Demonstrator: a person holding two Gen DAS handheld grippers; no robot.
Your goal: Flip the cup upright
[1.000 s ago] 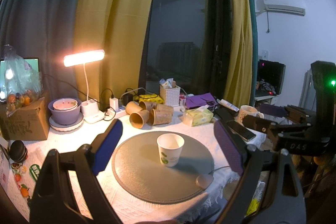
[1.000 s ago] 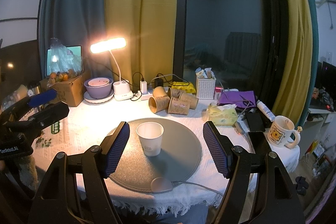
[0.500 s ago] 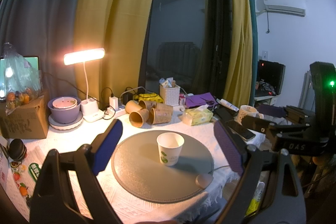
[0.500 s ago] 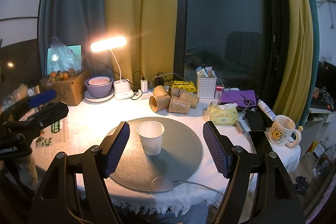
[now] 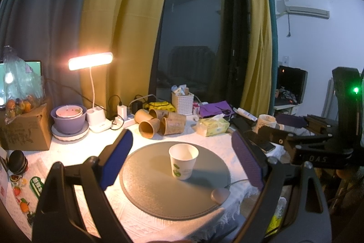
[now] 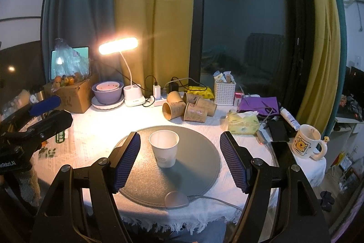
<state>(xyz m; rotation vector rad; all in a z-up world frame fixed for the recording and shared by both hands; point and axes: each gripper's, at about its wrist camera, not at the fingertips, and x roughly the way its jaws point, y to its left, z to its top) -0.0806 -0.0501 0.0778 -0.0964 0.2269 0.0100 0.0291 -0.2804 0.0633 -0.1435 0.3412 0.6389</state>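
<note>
White paper cup (image 6: 164,148) stands on the round grey mat (image 6: 198,165), mouth up, long axis vertical. Reads to me as already upright; no flip left to do.

From the right hand-held gripper (image 6: 179,161) the cup sits at about 11 o'clock, just inside its left pad, not touching. Jaws spread wide, holding nothing. From the left hand-held gripper (image 5: 182,161) the cup (image 5: 183,161) is dead ahead at 12, roughly centred between the pads, also wide open and empty. Cup looks larger in the right view, so I judge the right one nearer.

Right view looks down into the mouth: inside empty, rim round. Left view shows the green print low on the wall, plus the right hand-held gripper at 3 o'clock off the bench (image 5: 68,152) edge. Brown cups (image 6: 186,107) lie tipped at 12, behind the mat.
</note>
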